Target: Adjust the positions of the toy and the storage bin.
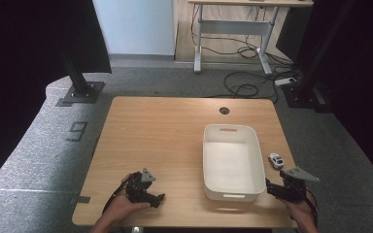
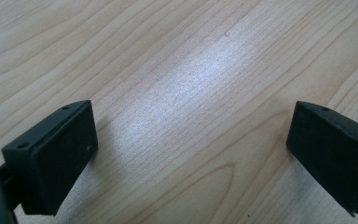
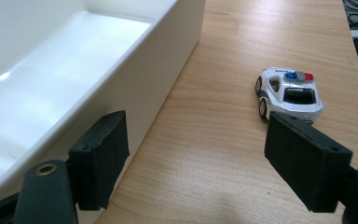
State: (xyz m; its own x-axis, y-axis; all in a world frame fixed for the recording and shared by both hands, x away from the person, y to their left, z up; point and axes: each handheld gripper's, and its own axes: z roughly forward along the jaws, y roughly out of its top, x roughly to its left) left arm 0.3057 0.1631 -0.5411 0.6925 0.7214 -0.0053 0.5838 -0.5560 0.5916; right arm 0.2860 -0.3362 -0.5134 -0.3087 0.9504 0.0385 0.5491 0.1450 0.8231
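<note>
**Toy car beside the bin, both grippers wide**

The room: grey carpet around the table, black posts on base plates at the far left and right, a second desk at the back with cables looped on the floor under it, and a pale blue panel on the back wall. A "9" is marked on the floor left of the table.

The table (image 1: 165,136) is light wood with a plain grain and a round cable hole near its far edge. On its right half sits a white bin (image 1: 260,160), rectangular, its long axis running from near to far, with handle slots in both short ends.

The left gripper (image 1: 158,199) rests low at the near left of the table, jaws spread wide over bare wood, nothing between them. The right gripper (image 1: 268,186) is at the near right corner, just beside the bin's near right corner; its jaws also stand wide apart and hold nothing.

The car (image 1: 275,160) is a small white police toy with a red and blue light bar, standing on its wheels on the table just right of the bin, apart from it. Its long axis runs roughly along the bin's long side, slightly angled. In the right gripper view the car (image 3: 289,93) lies ahead of the right-hand jaw, not touching it. Any lettering on it is too small to read
</note>
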